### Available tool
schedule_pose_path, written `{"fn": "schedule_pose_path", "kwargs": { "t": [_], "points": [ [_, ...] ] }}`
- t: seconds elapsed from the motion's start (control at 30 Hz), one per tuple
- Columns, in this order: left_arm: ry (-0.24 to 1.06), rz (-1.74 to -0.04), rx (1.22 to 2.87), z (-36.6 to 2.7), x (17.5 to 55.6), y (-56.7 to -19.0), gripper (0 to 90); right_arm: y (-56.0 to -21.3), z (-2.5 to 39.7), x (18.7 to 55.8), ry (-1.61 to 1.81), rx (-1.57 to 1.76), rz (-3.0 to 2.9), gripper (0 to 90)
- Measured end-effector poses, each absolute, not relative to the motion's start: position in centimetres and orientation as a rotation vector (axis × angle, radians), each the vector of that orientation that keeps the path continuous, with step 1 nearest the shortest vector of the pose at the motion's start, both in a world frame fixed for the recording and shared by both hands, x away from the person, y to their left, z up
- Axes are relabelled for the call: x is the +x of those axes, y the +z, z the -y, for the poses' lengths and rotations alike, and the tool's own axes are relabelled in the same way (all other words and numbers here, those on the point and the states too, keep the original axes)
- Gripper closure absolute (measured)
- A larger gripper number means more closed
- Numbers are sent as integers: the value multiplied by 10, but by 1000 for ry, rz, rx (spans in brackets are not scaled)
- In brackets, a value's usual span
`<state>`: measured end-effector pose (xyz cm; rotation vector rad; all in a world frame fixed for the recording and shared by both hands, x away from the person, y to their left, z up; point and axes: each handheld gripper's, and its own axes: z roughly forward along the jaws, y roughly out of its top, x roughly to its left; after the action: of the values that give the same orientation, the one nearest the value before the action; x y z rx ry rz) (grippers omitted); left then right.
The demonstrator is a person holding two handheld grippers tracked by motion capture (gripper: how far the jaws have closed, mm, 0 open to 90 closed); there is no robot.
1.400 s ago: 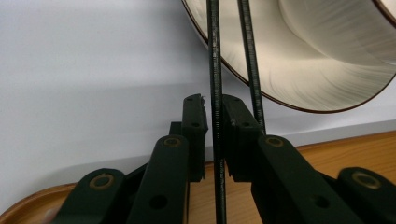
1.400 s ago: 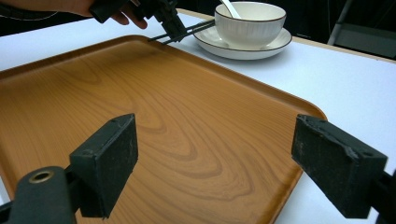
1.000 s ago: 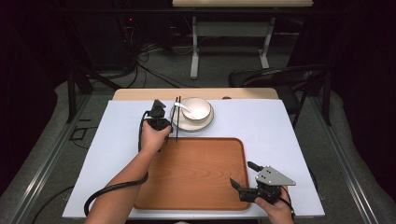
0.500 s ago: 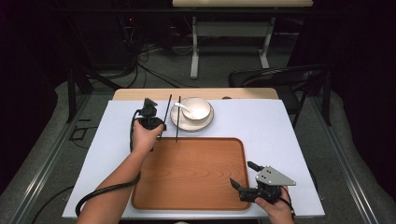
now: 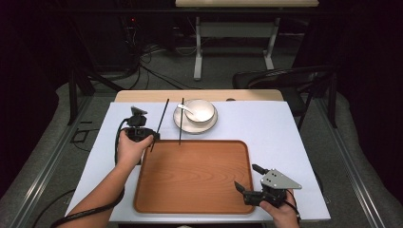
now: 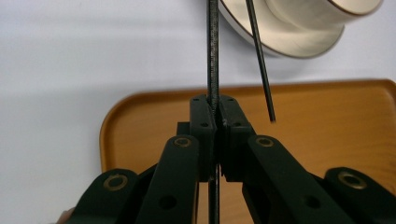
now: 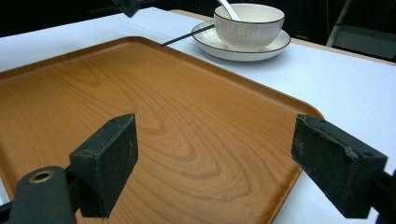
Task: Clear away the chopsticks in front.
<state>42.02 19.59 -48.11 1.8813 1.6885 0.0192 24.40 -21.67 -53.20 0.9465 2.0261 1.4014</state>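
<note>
My left gripper (image 5: 154, 137) is shut on a black chopstick (image 5: 160, 123) over the white table left of the plate; the same chopstick (image 6: 213, 56) runs up from between the closed jaws. A second chopstick (image 5: 180, 121) lies from the plate's left rim to the tray's far edge, and appears again (image 6: 259, 60) (image 7: 187, 36). A white bowl (image 5: 200, 110) with a spoon (image 5: 186, 109) stands on a plate (image 5: 195, 124). My right gripper (image 5: 247, 180) (image 7: 224, 163) is open with nothing between its pads, at the near right corner of the wooden tray (image 5: 190, 180).
The tray (image 7: 163, 112) is bare. The white mat (image 5: 266, 123) covers the table to the right of the plate. A dark chair (image 5: 280, 78) stands beyond the table's far right edge. A cable (image 5: 85, 213) trails off the near left edge.
My left gripper has moved left and slightly nearer, carrying one chopstick away from the other, which stays by the plate. The right gripper has not moved.
</note>
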Motion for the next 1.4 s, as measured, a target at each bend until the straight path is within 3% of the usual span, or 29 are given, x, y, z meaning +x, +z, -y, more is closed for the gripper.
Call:
{"fn": "schedule_pose_path", "kwargs": {
  "t": [0.73, 1.4],
  "points": [
    [-42, -1630, 1930, -221, 303, -503, 862, -532, 216, 244, 1389, 953, -2025, 142],
    [-28, -1669, 2016, -202, 293, -524, 860, -533, 216, 244, 1389, 958, -2025, 142]
  ]
}}
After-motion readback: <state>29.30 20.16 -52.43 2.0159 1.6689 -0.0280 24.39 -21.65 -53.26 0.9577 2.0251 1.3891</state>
